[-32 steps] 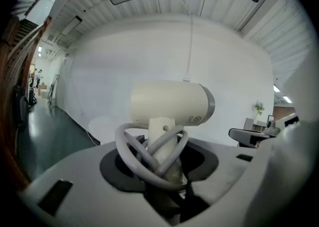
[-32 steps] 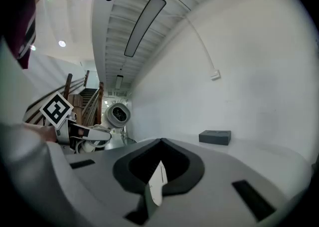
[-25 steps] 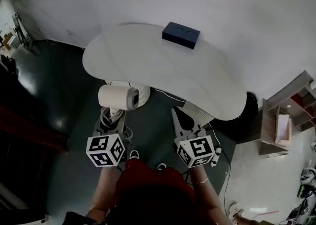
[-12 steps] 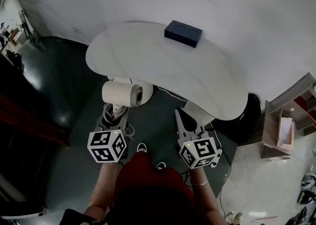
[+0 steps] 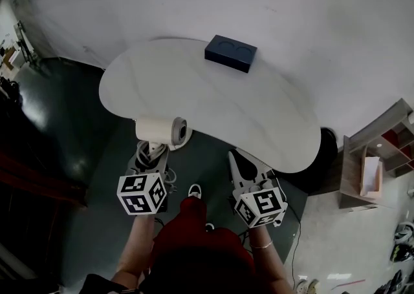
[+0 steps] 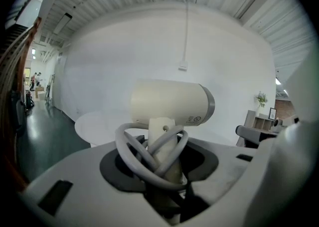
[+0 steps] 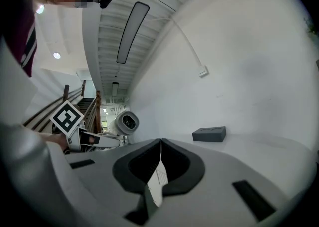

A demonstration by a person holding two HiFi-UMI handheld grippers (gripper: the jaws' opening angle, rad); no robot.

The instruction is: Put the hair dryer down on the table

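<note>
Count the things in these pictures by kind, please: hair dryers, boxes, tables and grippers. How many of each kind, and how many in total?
hair dryer: 1
dark box: 1
table: 1
left gripper and right gripper: 2
Total: 5

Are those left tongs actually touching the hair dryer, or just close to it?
Touching. The left gripper view shows the left tongs clamped on the handle of the hair dryer, with its grey cord looped around that handle.
</note>
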